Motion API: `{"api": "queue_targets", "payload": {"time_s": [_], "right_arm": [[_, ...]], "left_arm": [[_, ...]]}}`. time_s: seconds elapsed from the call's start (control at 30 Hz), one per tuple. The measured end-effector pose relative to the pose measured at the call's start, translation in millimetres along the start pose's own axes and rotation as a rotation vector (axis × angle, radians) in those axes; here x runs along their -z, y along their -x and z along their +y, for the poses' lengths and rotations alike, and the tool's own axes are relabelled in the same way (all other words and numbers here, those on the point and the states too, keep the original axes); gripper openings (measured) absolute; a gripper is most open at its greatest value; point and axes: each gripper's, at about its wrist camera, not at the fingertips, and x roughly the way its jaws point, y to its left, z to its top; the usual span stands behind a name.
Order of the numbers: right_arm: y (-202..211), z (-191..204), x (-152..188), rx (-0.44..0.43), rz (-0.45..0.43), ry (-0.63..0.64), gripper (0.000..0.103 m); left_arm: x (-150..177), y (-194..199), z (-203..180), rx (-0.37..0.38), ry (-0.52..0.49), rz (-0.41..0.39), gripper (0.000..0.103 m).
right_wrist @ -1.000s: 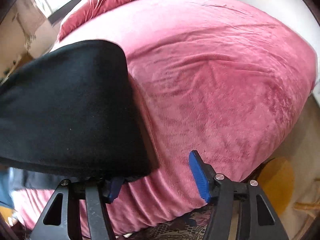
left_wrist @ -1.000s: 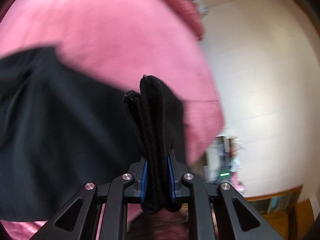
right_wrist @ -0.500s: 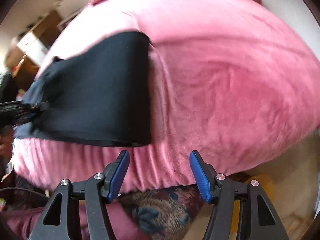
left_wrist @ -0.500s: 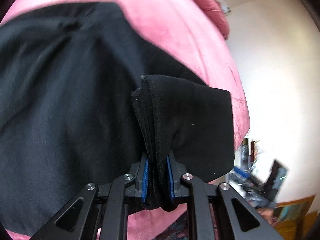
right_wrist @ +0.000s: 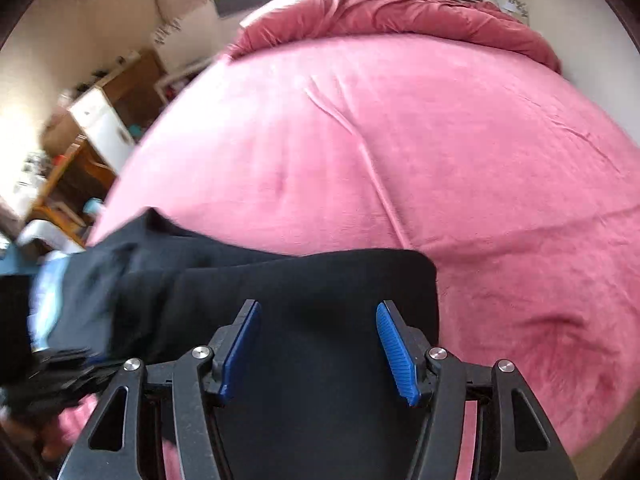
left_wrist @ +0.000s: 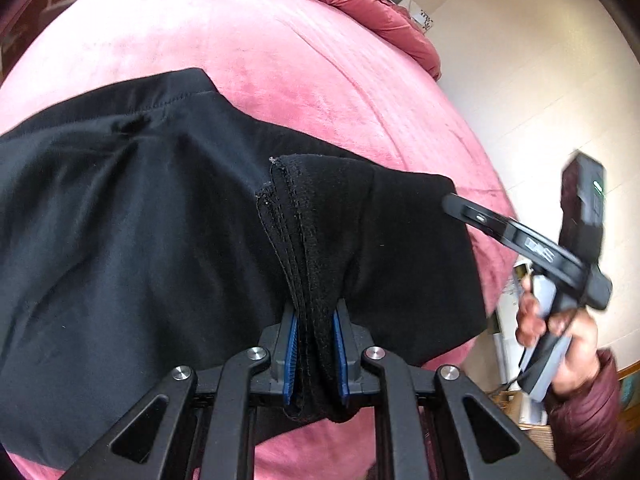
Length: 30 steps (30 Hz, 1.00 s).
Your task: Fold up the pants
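Note:
Black pants (left_wrist: 132, 240) lie across the near edge of a pink bed (left_wrist: 304, 60). My left gripper (left_wrist: 314, 356) is shut on a bunched hem of the pants, several layers thick, which sticks up between the blue pads. My right gripper (right_wrist: 320, 344) is open and empty, hovering just above the pants (right_wrist: 320, 280) near their right edge. It also shows in the left wrist view (left_wrist: 520, 240), held in a hand at the right.
A bunched red duvet (right_wrist: 400, 4) lies at the far end of the bed. Wooden furniture and a white cabinet (right_wrist: 100, 120) stand to the left of the bed. A cream wall (left_wrist: 520, 80) is on the right.
My right gripper has swung from beside the bed edge to over the pants, staying open. My left gripper keeps its hold on the hem, and the pants now lie lower and flatter.

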Motion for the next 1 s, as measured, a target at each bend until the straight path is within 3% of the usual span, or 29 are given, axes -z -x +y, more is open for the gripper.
{"api": "queue_targets", "payload": {"time_s": [0.1, 0.23, 0.33, 0.47, 0.6, 0.73, 0.8, 0.9, 1.0], "right_arm": [[-29.2, -14.0, 7.3, 0.036, 0.068, -0.036, 0.058], [-42.0, -5.2, 19.8, 0.089, 0.032, 0.022, 0.058], [-42.7, -2.5, 19.3, 0.1, 0.023, 0.019, 0.059], [-38.7, -2.9, 21.7, 0.105, 0.01, 0.023, 0.06], [-33.2, 5.0, 23.3, 0.114, 0.006, 0.035, 0.071], [-13.5, 17.7, 24.6, 0.149, -0.044, 0.058, 0.071], [-0.8, 30.8, 27.2, 0.124, -0.076, 0.082, 0.071], [10.7, 60.4, 37.3, 0.002, -0.074, 0.153, 0.07], [12.5, 98.6, 53.3, -0.088, -0.045, 0.246, 0.062]], "left_arm": [[0.9, -19.3, 7.2, 0.0, 0.052, 0.036, 0.016], [2.6, -28.5, 25.5, 0.057, 0.145, 0.04, 0.019], [0.8, -22.9, 24.3, 0.046, 0.138, 0.029, 0.023], [0.4, -2.1, 23.3, 0.019, 0.157, -0.006, 0.026], [8.0, 24.2, 36.8, -0.027, 0.224, -0.042, 0.028], [23.3, 52.2, 60.4, -0.067, 0.314, -0.093, 0.028], [33.7, 64.2, 70.8, -0.086, 0.363, -0.114, 0.028], [53.0, 83.9, 88.4, -0.113, 0.452, -0.151, 0.028], [70.9, 104.2, 105.2, -0.127, 0.544, -0.193, 0.028]]}}
